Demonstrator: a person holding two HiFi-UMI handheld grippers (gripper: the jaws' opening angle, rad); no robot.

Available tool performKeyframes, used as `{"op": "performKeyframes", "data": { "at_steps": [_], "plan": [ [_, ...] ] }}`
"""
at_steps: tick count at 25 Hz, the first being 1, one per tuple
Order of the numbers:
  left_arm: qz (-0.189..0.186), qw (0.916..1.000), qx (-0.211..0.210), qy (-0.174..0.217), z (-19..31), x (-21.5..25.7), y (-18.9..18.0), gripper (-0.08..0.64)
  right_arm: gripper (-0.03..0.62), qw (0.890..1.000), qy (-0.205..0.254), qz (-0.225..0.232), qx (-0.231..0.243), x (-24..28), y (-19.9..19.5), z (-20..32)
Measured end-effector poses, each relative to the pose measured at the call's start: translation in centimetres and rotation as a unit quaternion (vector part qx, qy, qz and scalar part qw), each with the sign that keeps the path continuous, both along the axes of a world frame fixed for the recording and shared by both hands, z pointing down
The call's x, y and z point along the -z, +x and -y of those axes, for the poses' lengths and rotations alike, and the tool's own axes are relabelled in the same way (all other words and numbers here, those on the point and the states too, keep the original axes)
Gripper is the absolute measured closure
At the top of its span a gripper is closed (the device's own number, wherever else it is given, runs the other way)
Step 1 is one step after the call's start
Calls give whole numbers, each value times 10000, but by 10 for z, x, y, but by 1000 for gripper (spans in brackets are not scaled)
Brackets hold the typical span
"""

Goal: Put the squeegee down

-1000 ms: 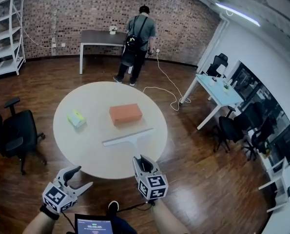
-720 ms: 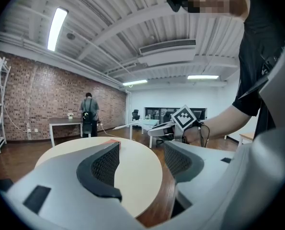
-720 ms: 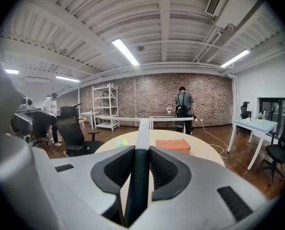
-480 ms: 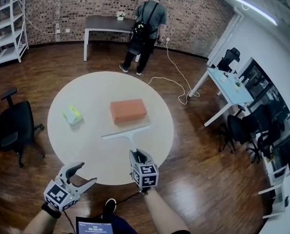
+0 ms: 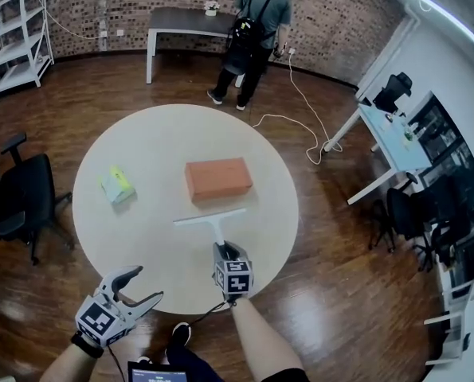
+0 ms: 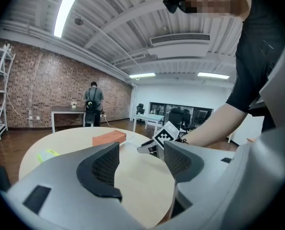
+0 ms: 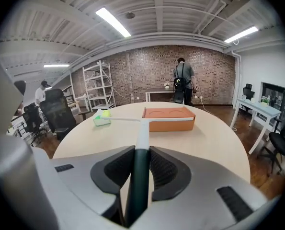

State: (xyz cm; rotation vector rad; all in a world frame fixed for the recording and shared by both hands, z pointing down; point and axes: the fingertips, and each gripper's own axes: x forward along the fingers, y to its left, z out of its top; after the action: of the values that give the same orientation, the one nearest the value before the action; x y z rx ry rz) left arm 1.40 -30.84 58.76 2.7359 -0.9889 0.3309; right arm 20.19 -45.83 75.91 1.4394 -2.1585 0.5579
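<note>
The squeegee point(image 5: 209, 216) lies flat on the round white table point(image 5: 157, 146), its pale blade across the table in front of an orange brick point(image 5: 217, 177). Its dark handle points to the near edge. My right gripper point(image 5: 224, 250) is over that edge, shut on the squeegee's handle point(image 7: 140, 169); in the right gripper view both pads press the dark grip. The left gripper point(image 5: 146, 286) is open and holds nothing, hanging off the table's near left side. In the left gripper view the jaws point(image 6: 141, 160) frame the table and the right gripper's marker cube point(image 6: 167, 133).
A yellow-green sponge point(image 5: 117, 185) lies left on the table. A black office chair point(image 5: 17, 205) stands left, shelves point(image 5: 13, 30) at the far left. A person point(image 5: 256, 22) stands at a dark desk point(image 5: 181, 18). A white desk point(image 5: 388, 146) and a floor cable point(image 5: 300, 126) are at the right.
My right gripper has moved forward from the table's near edge onto the squeegee's handle and closed on it. The left gripper has stayed low at the left. The head view has come nearer to the table.
</note>
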Motion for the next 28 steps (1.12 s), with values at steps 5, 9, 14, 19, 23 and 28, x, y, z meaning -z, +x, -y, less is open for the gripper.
{"op": "performKeyframes", "data": {
  "at_steps": [5, 9, 14, 19, 23, 28],
  "plan": [
    [-72, 9999, 17, -125, 18, -8, 8, 262, 476, 9992, -372, -87, -114, -50, 8, 9],
    [-54, 9998, -12, -202, 28, -20, 13, 262, 476, 9974, -642, -308, -98, -83, 10, 13],
    [-60, 9996, 2, -281, 36, -27, 16, 262, 476, 9960, -786, -415, -113, -103, 11, 16],
    [-1, 9995, -41, -301, 37, -34, 16, 262, 476, 9956, -827, -448, -39, -110, 7, 18],
    [-8, 9994, -43, -341, 36, -34, 18, 262, 476, 9943, -942, -498, -50, -121, 10, 15],
    [-14, 9994, -24, -340, 33, -32, 18, 262, 472, 9943, -945, -485, -43, -120, 9, 12]
  ]
}}
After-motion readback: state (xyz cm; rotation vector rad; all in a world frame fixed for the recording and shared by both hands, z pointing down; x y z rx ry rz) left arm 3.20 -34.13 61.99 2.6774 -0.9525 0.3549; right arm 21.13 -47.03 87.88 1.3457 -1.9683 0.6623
